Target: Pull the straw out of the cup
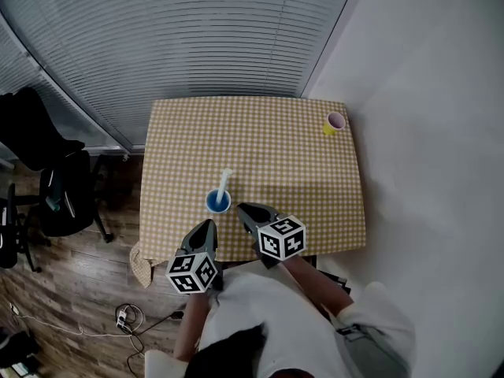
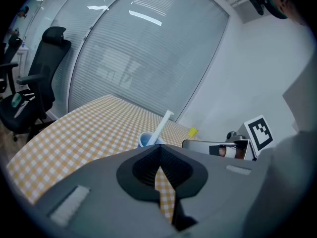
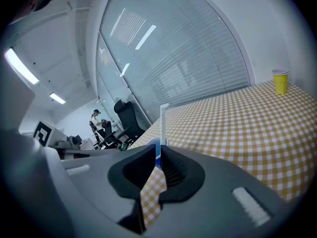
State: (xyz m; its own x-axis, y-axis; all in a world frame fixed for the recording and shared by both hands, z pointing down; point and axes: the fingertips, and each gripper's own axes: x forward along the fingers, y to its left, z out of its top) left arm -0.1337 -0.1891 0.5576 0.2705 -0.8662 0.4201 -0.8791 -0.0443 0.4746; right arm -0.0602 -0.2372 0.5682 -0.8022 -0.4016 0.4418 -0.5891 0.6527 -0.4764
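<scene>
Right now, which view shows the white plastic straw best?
Right gripper view: the white plastic straw stands tall and close above the claw. Left gripper view shows it leaning; head view, small from above.

In the left gripper view, the body of the left gripper (image 2: 159,147) hides the lower part of the blue cup (image 2: 147,139); only its rim and the upper straw (image 2: 162,126) show. In the right gripper view, the right gripper (image 3: 158,148) covers nearly all of that cup, leaving 1 blue sliver between its jaws, and the straw's foot is hidden. In the head view, the left edge cuts off the black office chair (image 1: 59,199), and the yellow cup (image 1: 335,123) is too small to see inside.
</scene>
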